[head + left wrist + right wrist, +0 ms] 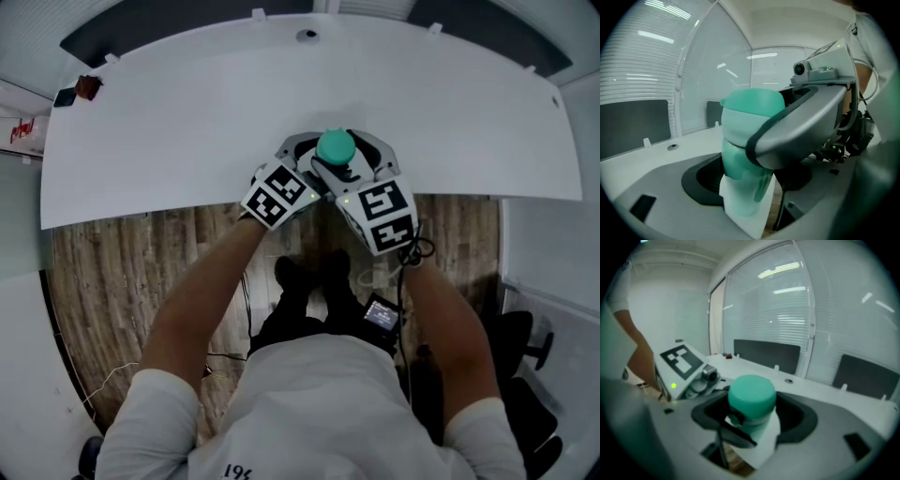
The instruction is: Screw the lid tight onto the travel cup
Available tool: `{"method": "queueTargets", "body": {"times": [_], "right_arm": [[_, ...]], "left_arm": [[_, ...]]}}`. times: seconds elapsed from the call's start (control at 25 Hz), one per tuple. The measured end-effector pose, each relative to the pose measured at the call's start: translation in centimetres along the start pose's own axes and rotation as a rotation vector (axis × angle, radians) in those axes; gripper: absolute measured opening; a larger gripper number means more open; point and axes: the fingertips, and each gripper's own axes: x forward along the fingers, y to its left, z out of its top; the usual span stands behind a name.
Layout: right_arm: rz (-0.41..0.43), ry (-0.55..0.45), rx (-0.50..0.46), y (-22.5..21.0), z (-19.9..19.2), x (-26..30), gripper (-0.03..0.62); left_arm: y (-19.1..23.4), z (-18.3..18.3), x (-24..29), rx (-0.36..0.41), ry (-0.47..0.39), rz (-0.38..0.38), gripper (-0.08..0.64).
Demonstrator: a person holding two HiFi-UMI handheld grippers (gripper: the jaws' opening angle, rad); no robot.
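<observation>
Nearest the camera, a white-shirted torso is seen from above over the wood-patterned floor (122, 281), and two bare forearms are stretched forward to the near edge of the white desk (187, 122). There the two tools are brought together, their marker cubes side by side and angled toward each other. The left claw (747, 185) is closed on the translucent teal body of the travel cup (738, 161), which is held upright between its dark pads. The right claw (754, 414) is closed higher up, on the opaque teal lid (751, 397) — in the left gripper view one of its grey fingers is seen crossing the cup just where lid and body meet. The lid is seated squarely on top of the cup, so the mouth is covered; whatever is inside cannot be made out through the tinted wall. The cup is placed just inside the desk's near edge, though whether its base rests on the surface cannot be told. Farther back, a small round hole (307, 36) is set in the desk near its far edge, and a small red and dark thing (84, 88) is seen by the far left corner.
</observation>
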Motion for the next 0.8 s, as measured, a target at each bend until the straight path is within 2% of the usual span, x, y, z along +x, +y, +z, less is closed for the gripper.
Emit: {"method": "queueTargets", "body": {"times": [0.08,0.16,0.52,0.64,0.8], "right_arm": [[0.038,-0.006,-0.026,0.2,0.0,0.1,0.311],[0.033,-0.009,-0.028,0.1,0.0,0.1,0.311],[-0.205,-0.016,0.08,-0.8,0.2,0.3,0.311],[-0.192,-0.021,0.071,-0.7,0.4,0.5,0.311],[-0.116,-0.024,0.032,-0.4,0.4,0.7,0.311]], "left_arm": [[0.0,0.0,0.0,-0.011,-0.004,-0.024,0.325],[0.0,0.0,0.1,-0.021,-0.016,-0.012,0.325],[1.1,0.4,0.4,-0.046,-0.075,0.139,0.325],[1.1,0.3,0.4,-0.032,-0.068,0.114,0.325],[0.9,-0.2,0.2,0.02,-0.037,0.022,0.325]]}}
